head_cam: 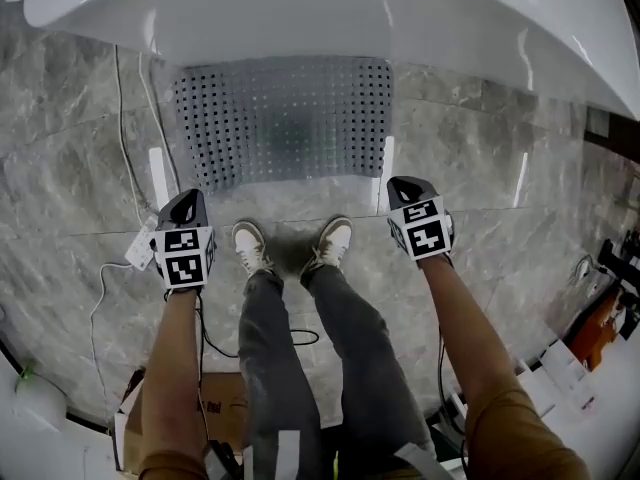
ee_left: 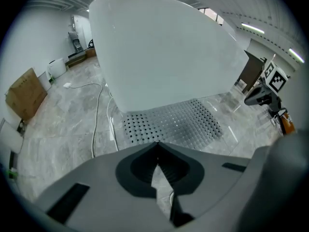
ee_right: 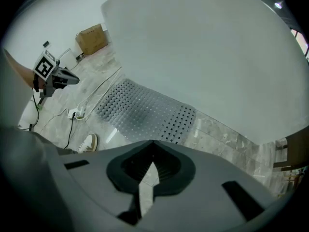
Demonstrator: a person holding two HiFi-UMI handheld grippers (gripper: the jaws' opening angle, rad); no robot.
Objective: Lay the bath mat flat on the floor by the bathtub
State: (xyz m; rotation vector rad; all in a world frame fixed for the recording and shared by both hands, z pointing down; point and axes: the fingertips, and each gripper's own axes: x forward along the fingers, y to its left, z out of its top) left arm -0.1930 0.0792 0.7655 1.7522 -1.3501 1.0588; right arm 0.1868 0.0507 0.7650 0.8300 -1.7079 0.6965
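Against the bathtub [head_cam: 330,8] the bath mat [head_cam: 285,118] lies flat on the floor [head_cam: 70,188], long axis along the tub, just ahead of the left tongs [head_cam: 184,206] and right tongs [head_cam: 407,190], both pressed together, empty and about equally near.

We hold both arms out in front of us, reaching down. Our left hand-held gripper [head_cam: 186,200] is out on the left side and our right hand-held gripper [head_cam: 404,188] is out on the right side. They are well apart, with our legs [head_cam: 300,358] between them. Both point away from us. The left one's jaws are pressed tight together with nothing between them. The right one's jaws are tight together too and hold nothing. Our forearms [head_cam: 176,368] are bare, with brown sleeves [head_cam: 530,438] higher up.
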